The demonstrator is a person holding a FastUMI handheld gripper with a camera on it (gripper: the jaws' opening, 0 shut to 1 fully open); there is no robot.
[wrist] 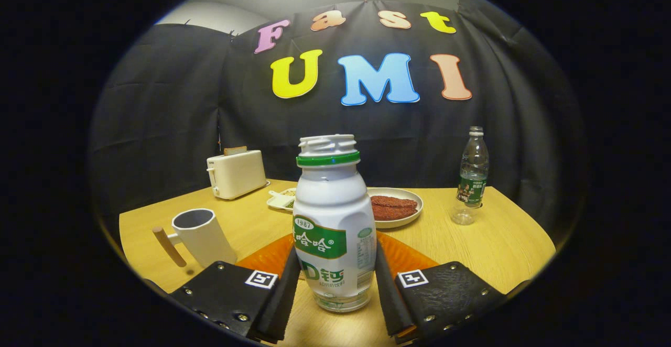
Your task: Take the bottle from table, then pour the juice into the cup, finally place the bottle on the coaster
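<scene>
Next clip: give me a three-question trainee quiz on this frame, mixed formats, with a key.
1. True or false: the tool holds the white bottle between its fingers.
2. Multiple choice: the cup with the wooden handle stands beside (A) the clear water bottle, (B) the orange coaster, (C) the toaster.
3. Fill in: the plate behind the white bottle holds ____ slices.

Key: 1 true; 2 B; 3 reddish-brown.

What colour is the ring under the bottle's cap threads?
Green, on the bottle held in the tool, in the gripper view.
</scene>
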